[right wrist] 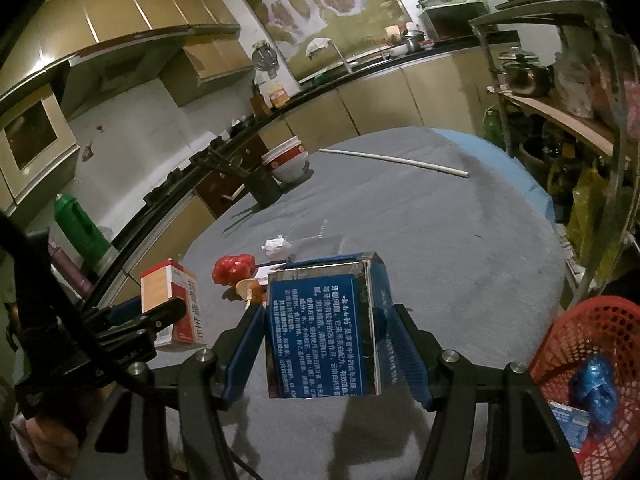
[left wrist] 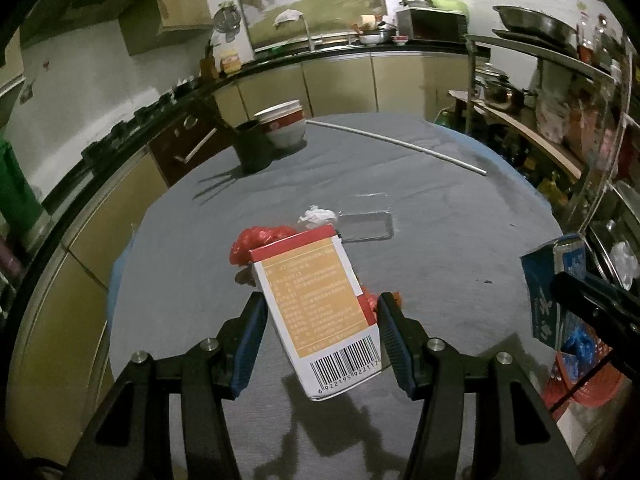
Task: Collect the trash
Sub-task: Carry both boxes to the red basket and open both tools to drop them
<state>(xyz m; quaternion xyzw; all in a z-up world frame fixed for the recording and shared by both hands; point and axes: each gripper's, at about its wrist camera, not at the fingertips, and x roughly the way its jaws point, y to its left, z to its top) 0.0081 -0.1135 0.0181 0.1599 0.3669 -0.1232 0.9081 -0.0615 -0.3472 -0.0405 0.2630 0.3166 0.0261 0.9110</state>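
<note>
Right up close, the left tool [left wrist: 322,334] pinches a white and orange carton [left wrist: 320,312] between its blue pads, barcode end nearest the lens, lifted clear of the grey tabletop [left wrist: 440,248] with its shadow below. Over on the right, the right tool [right wrist: 326,354] is clamped on a blue carton [right wrist: 320,328] with white print, held upright above the cloth too. Beside that right tool, a red mesh basket [right wrist: 600,320] sits at the tabletop's edge, with a crumpled blue wrapper [right wrist: 594,384] already inside. Further out, still on the tabletop, lie a red plastic bag [left wrist: 260,240], a crumpled white paper ball [left wrist: 318,216] and a clear flat wrapper [left wrist: 368,226], close together. Beyond those, a dark cup [left wrist: 252,146] touches stacked red-and-white bowls [left wrist: 284,122], and a long white rod [left wrist: 400,144] lies across the far side.
</note>
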